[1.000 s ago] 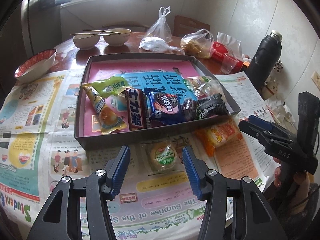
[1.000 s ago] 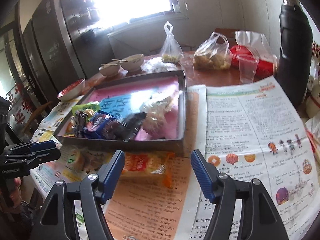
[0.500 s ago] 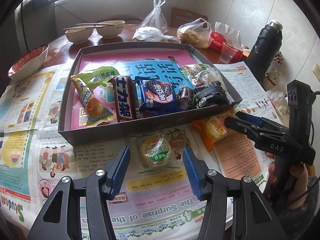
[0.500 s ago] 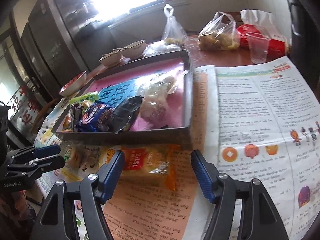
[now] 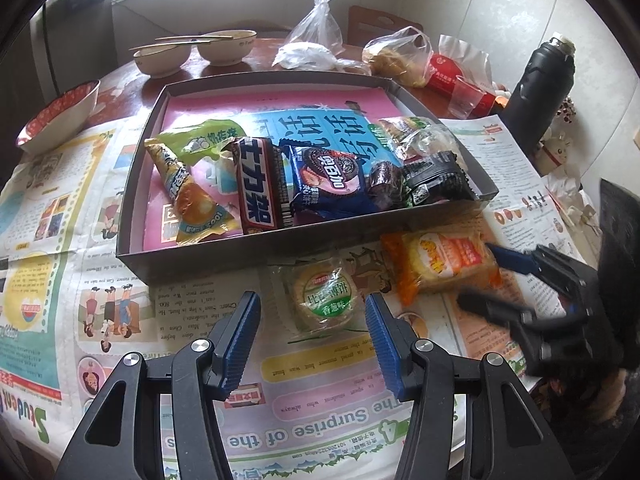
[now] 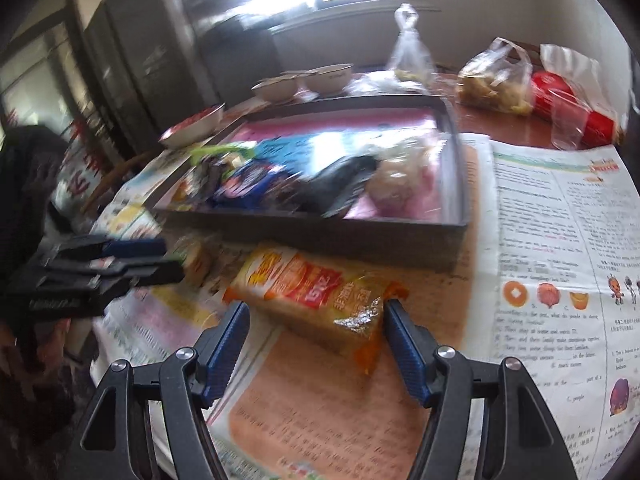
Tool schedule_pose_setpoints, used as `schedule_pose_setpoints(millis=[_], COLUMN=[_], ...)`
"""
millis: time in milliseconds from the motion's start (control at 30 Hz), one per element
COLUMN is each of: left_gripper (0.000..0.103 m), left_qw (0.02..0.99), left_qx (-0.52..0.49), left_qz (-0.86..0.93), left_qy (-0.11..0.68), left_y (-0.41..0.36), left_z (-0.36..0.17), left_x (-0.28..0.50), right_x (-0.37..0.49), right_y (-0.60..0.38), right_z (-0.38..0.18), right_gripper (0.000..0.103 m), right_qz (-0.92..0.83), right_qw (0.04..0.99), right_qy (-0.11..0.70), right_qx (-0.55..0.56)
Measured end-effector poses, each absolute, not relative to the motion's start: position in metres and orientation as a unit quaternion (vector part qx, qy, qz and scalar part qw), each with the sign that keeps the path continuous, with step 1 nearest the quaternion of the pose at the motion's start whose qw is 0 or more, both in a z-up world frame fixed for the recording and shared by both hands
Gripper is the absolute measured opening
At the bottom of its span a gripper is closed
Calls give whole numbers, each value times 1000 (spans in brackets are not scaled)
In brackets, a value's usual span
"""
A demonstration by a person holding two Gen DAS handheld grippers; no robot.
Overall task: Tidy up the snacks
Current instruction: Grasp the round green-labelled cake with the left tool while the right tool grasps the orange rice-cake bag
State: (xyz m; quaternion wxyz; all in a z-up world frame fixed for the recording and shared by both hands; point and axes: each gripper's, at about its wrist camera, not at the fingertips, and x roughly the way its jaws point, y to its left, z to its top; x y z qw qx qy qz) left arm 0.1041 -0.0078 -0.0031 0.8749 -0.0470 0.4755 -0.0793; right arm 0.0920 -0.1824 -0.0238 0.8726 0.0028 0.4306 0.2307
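A shallow grey box [image 5: 200,258] with a pink lining holds several snack packs in a row. In front of it on the newspaper lie a round green-label cake [image 5: 324,300] and an orange cracker pack [image 5: 444,262]. My left gripper [image 5: 312,320] is open, its jaws either side of the round cake, just short of it. My right gripper [image 6: 316,332] is open around the near end of the orange pack [image 6: 316,294], not closed on it. It also shows in the left wrist view [image 5: 492,276]. The grey box also shows in the right wrist view [image 6: 360,236].
Newspaper [image 5: 100,292] covers the table's near half. Behind the box stand bowls with chopsticks [image 5: 192,50], plastic bags [image 5: 316,36], a plastic cup [image 5: 466,96] and a black flask [image 5: 544,88]. A red-rimmed bowl [image 5: 60,116] sits at the left. The table edge lies close below my grippers.
Both grippers have moved forward and down toward the snacks. The right gripper's jaws now straddle the orange pack; the left's jaws have come close to the round cake.
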Motion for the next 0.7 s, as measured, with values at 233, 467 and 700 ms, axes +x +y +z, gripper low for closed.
schedule_pose_setpoints(millis=[233,467,700], left_gripper=[56,56,56], left_qw=[873,871,872], left_qx=[-46,-43,-37], left_qz=[-81,-83,-83], left_qy=[479,481,482], left_y=[-9,-12,-16], left_z=[-6,-8,-9], left_x=[104,105,106], right_x=[78,92,106], right_y=[-170,-162,-151], right_z=[-20,-26,-27], right_gripper=[68,68,68], right_qz=[247,212,218], right_qw=[875,880,875], right_qy=[415,413,413], right_qx=[-43,-96,-123])
